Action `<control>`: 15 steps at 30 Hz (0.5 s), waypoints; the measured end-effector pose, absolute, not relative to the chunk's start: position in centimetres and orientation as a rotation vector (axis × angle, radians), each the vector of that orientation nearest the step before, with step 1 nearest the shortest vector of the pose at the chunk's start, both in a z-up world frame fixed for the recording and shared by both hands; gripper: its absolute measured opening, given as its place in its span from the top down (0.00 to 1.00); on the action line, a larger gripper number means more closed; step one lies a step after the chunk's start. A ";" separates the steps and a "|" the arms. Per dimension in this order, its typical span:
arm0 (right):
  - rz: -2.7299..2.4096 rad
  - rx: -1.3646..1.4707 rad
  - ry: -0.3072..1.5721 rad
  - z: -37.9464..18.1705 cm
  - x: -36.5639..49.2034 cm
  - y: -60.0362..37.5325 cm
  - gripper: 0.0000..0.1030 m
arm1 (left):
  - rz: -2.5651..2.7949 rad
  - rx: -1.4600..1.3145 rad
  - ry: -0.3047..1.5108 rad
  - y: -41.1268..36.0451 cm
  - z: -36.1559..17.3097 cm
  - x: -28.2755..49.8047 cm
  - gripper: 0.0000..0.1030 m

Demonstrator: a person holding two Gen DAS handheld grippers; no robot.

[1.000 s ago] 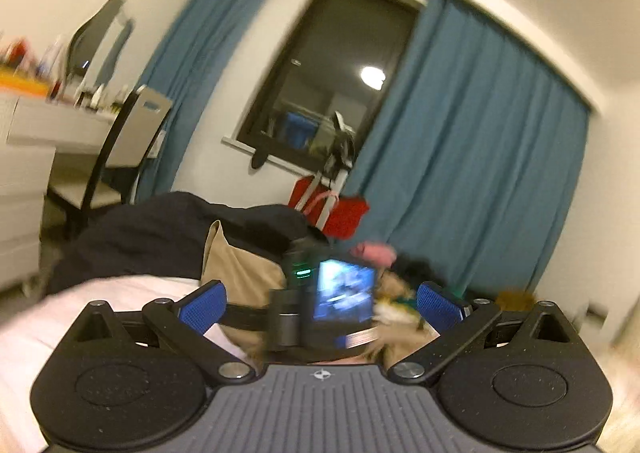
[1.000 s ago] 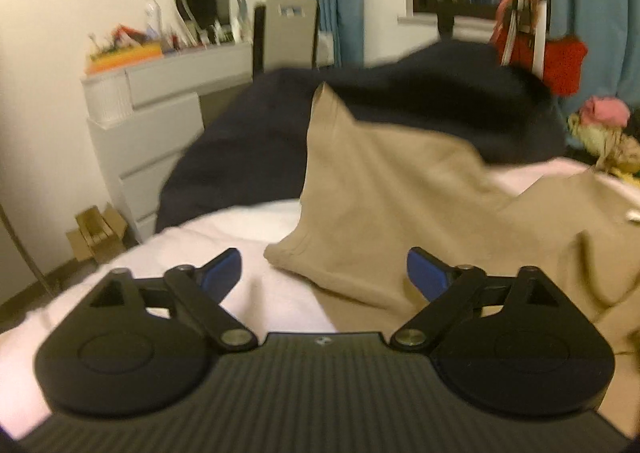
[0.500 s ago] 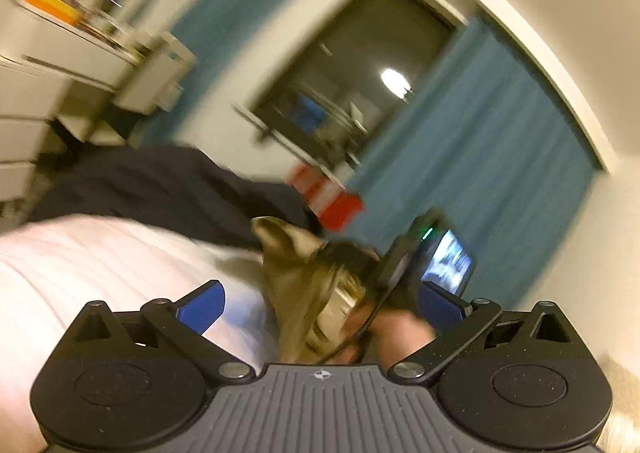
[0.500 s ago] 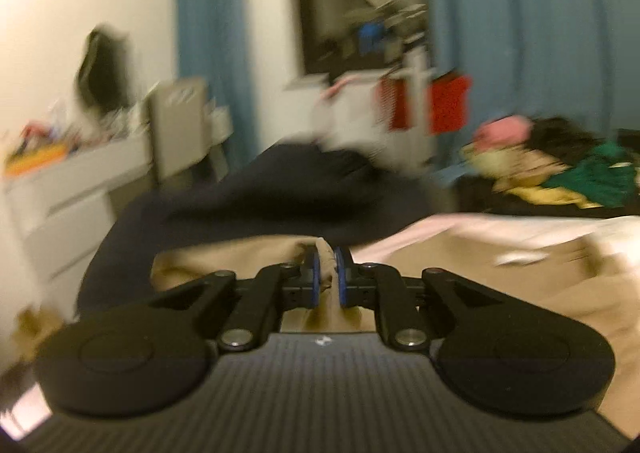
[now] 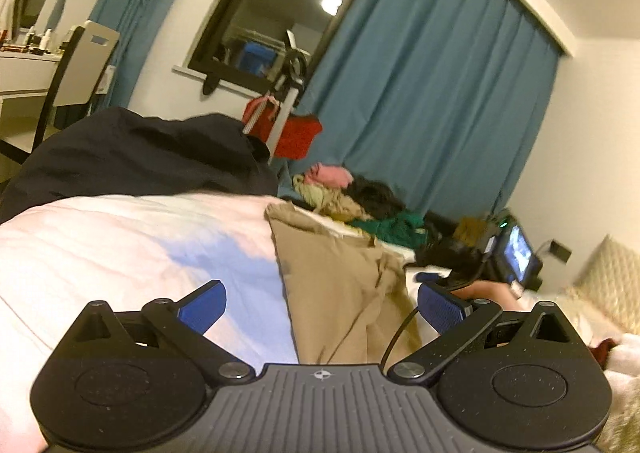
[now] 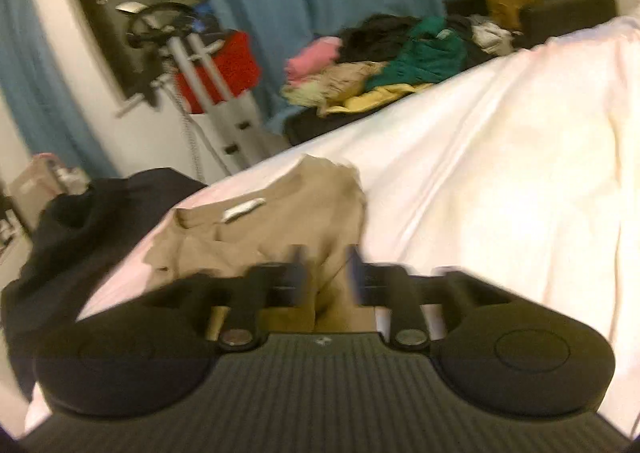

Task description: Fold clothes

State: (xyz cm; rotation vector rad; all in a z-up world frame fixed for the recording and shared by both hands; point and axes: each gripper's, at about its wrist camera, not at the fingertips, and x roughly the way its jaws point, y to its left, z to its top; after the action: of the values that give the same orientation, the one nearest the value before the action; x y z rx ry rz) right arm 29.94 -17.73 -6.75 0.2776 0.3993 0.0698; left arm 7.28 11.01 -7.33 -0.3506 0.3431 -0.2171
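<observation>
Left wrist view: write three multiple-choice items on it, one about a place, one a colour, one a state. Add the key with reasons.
1. Where does the tan garment lie?
A. On the pale bedcover
B. On a chair seat
C. On the floor

2. What colour are the curtains?
A. Red
B. Yellow
C. Blue

3. How do the jaws of the left gripper stand?
A. Shut on the garment
B. Wide open, holding nothing
C. Shut on nothing

Key: 1 A, the garment is spread across the bedcover. 2 C, blue folds hang on both sides of the window. 3 B, the two blue pads sit far apart.
</observation>
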 end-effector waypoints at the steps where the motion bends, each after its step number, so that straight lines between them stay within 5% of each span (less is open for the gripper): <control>1: 0.068 0.280 0.406 -7.1 29.8 -18.5 0.13 | -0.218 -0.341 0.350 10.7 -7.5 7.5 0.00; 15: 0.159 0.264 0.482 -4.7 16.0 -20.4 0.14 | -0.242 -0.274 0.590 9.9 -10.0 10.1 0.01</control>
State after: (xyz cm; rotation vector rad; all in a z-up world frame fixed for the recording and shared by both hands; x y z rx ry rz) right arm 15.96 -20.38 -4.72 0.2635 0.4824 0.1591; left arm 10.15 9.91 -9.97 -0.2744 0.5898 -0.2418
